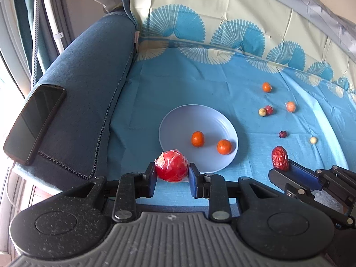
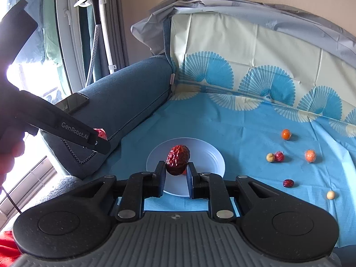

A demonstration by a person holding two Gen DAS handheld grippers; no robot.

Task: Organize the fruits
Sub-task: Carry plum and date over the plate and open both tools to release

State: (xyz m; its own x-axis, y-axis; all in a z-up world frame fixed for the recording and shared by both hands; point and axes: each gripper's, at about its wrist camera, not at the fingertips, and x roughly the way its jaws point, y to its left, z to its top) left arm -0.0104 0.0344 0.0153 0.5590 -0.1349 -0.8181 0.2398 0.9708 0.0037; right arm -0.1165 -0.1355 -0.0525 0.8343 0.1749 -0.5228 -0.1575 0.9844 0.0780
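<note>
Both grippers were clamped on fruit, the left gripper (image 1: 171, 173) on a wrapped red fruit (image 1: 171, 165) and the right gripper (image 2: 176, 171) on a date (image 2: 178, 159), so I'd have lowered each well inside the plate (image 1: 178, 120) rim, clear of the oranges (image 1: 197, 139), before letting go.

- Right hand-held gripper (image 2: 176, 173) clamps a wrinkled red date (image 2: 178, 159) above the pale plate (image 2: 217, 159).
- Left hand-held gripper (image 2: 98, 141) holds a wrapped red fruit (image 2: 101, 133) by the sofa armrest (image 2: 124, 102).
- Small fruits lie scattered on the blue cloth (image 2: 244, 133).

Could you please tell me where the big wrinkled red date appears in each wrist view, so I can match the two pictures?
Left wrist view: the date sits low right, clamped in the right gripper.
Right wrist view: the date is central, between that gripper's fingers, in front of the plate.
Shared landmark: the pale blue plate.
</note>
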